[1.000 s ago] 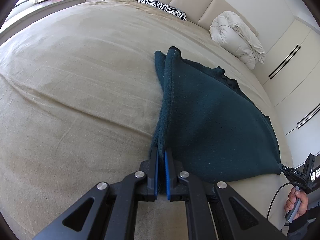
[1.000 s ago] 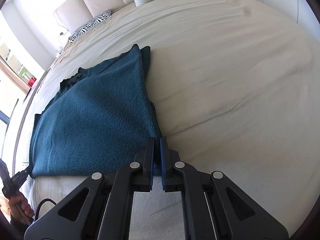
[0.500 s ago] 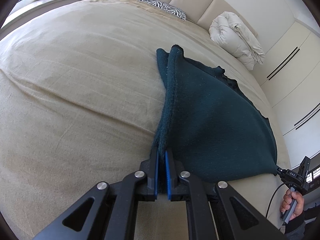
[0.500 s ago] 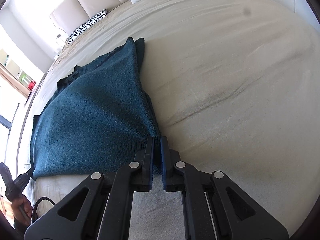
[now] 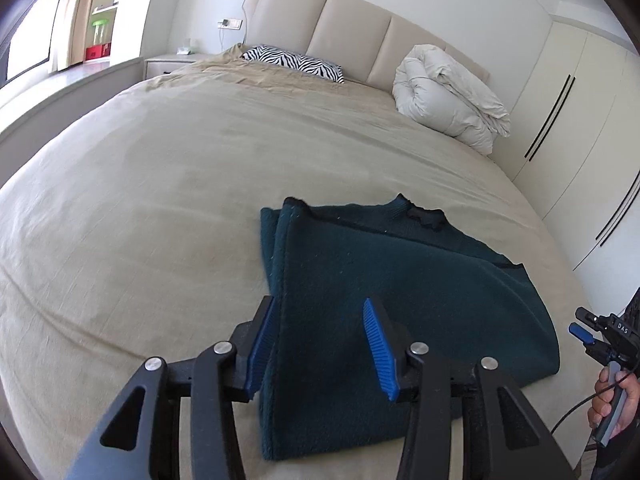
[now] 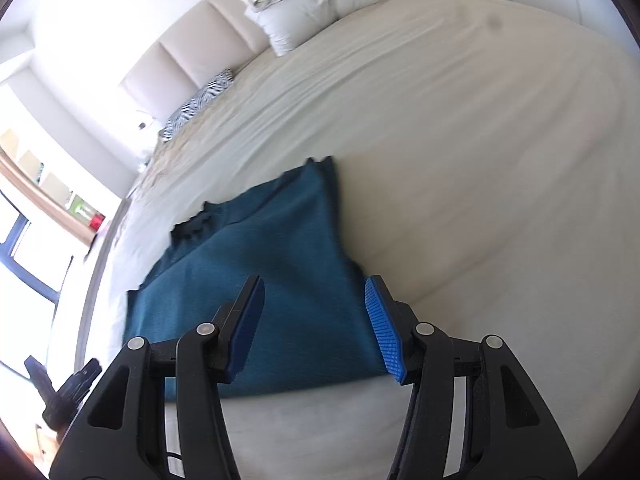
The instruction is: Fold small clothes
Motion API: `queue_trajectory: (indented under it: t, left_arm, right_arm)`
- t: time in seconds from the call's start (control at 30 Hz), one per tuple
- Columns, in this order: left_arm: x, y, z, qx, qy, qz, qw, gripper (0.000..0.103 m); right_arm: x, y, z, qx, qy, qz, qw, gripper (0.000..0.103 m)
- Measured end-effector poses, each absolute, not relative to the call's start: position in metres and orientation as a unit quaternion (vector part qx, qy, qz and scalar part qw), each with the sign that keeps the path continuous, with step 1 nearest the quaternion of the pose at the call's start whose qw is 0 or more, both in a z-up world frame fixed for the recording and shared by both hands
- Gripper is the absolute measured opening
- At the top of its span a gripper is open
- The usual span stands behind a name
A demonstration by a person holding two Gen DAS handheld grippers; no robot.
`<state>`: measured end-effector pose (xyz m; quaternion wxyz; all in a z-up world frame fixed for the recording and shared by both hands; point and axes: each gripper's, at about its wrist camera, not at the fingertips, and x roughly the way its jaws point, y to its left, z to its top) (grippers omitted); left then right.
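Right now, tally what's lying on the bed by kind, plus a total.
Dark teal knit garment, folded: 1
Zebra-print pillow: 1
Rolled cream duvet: 1
Total: 3, all on the beige bedspread. Neither open gripper, left nor right, holds any of them.

A home bedroom. Ahead of the tongs spreads a wide bed under a beige cloth cover (image 5: 168, 184), ending at a padded cream panelled headboard (image 5: 352, 28). Against it lie a black-and-white zebra-striped pillow (image 5: 296, 63) and, further right, a rolled-up white quilted duvet (image 5: 448, 96). To the right stands a cream built-in wardrobe with long dark handles (image 5: 576, 120); far left are a low bedside cabinet (image 5: 164, 65) and a bright window (image 5: 28, 52).
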<state>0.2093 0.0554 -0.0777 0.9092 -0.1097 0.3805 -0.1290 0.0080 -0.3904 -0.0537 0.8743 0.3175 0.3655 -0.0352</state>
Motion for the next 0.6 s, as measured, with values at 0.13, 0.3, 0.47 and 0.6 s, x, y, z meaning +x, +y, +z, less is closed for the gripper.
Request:
queue_trajectory:
  t: [0.13, 0.3, 0.47, 0.6]
  left_arm:
    - [0.259, -0.002, -0.075, -0.075, 0.371, -0.15, 0.913, 0.047]
    - [0.316, -0.041, -0.103, -0.03, 0.396, -0.137, 0.908, 0.047]
    - [0.34, 0.002, -0.142, -0.072, 0.419, -0.11, 0.898, 0.045]
    - [0.331, 0.018, -0.145, -0.088, 0.413, -0.118, 0.899, 0.038]
  right_arm:
    - [0.089, -0.342, -0.064, 0.33, 0.385, 0.042, 0.861, 0.052]
    - [0.173, -0.291, -0.11, 0.373, 0.438, 0.1, 0.812, 0.05]
    - [0.203, -0.303, -0.133, 0.383, 0.436, 0.1, 0.809, 0.029]
    - [0.197, -0.368, -0.143, 0.43, 0.395, 0.038, 0.811, 0.024]
